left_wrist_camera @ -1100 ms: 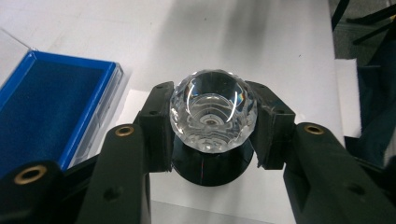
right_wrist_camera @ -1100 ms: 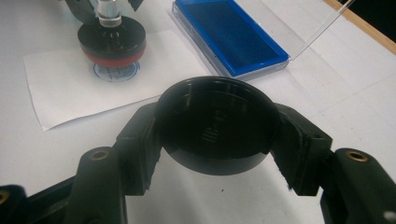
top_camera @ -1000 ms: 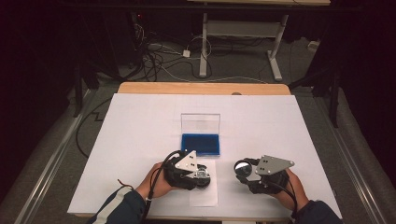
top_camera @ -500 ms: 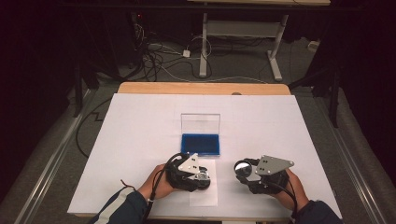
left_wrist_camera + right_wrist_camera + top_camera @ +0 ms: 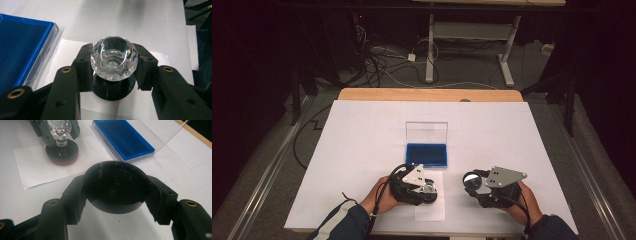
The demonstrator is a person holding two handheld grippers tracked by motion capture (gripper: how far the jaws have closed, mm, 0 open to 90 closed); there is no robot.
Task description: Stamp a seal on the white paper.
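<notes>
Faceted clear glass sits clamped in the left tongs (image 5: 113, 62): a crystal ball (image 5: 114, 58) on a short clear stem that stands on a round black base (image 5: 113, 87), the two black jaws pressing its flanks at nine and three o'clock in the left gripper view. That base has a red underside in the right gripper view and rests on a small sheet of white paper (image 5: 430, 207), which lies on the white-covered table (image 5: 362, 145) near its front edge. From the ball, the blue case (image 5: 427, 154) lies at about twelve o'clock in the high view, just beyond the paper, its clear lid (image 5: 427, 132) standing upright at the far side and its blue lining showing. Further right, the right tongs (image 5: 116, 188) are clenched on a round black cap (image 5: 116, 187), gripped at its rim from both sides with the hollow inside facing the camera; faint raised lettering inside is too small to read. In the high view the cap lies at about three o'clock from the ball, well apart from it, with the person's hand (image 5: 527, 200) behind those tongs.
</notes>
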